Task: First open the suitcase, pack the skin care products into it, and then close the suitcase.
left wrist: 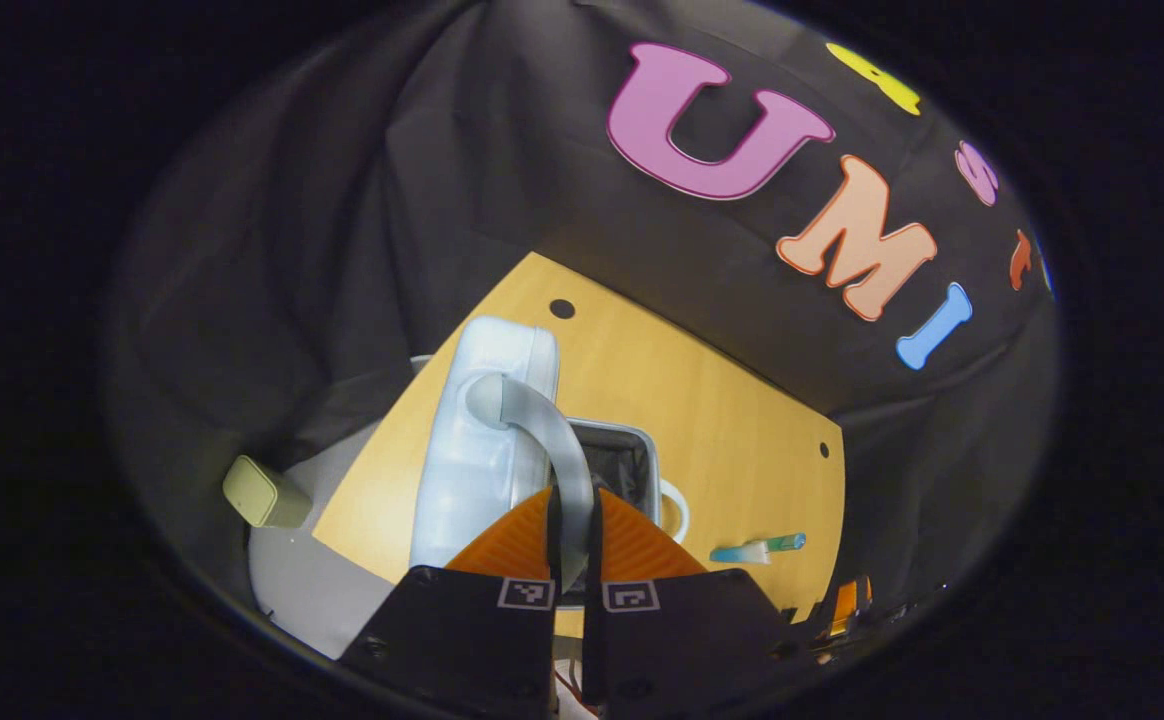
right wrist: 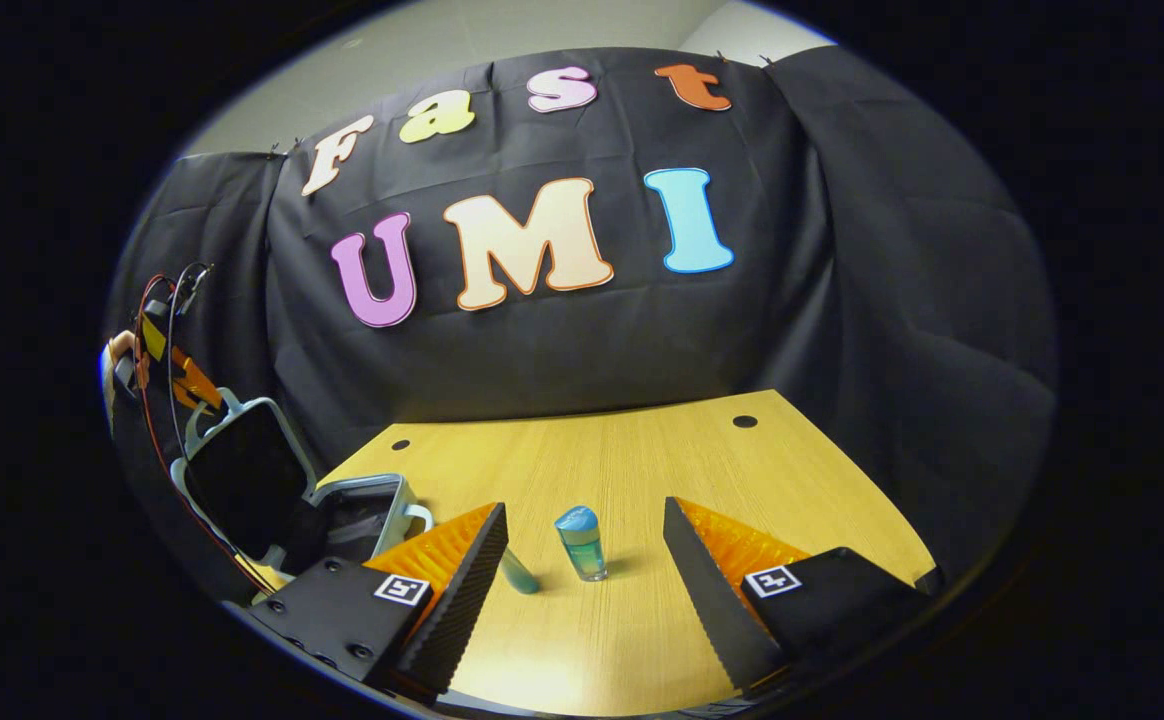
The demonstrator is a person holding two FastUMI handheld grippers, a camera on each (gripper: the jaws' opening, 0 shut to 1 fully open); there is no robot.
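The pale blue suitcase (left wrist: 482,420) stands open on the wooden table, its lid raised. My left gripper (left wrist: 574,495) is shut on the grey handle (left wrist: 542,420) at the lid's top. Beyond it lies the black-lined base (left wrist: 627,465). In the right gripper view the lid (right wrist: 242,480) stands upright at the far left over the base (right wrist: 362,515), with the left gripper (right wrist: 177,375) and a hand at its top. My right gripper (right wrist: 584,507) is open, low over the table. A small teal bottle (right wrist: 580,543) stands upright just ahead between its fingers. A tube (right wrist: 519,572) lies partly hidden behind one finger.
The wooden table (right wrist: 642,450) has bare room to the right of the bottle, and its far edge meets the black cloth wall. In the left gripper view the skin care items (left wrist: 757,548) sit to the right of the suitcase. A pale green box (left wrist: 262,490) shows off the table's edge.
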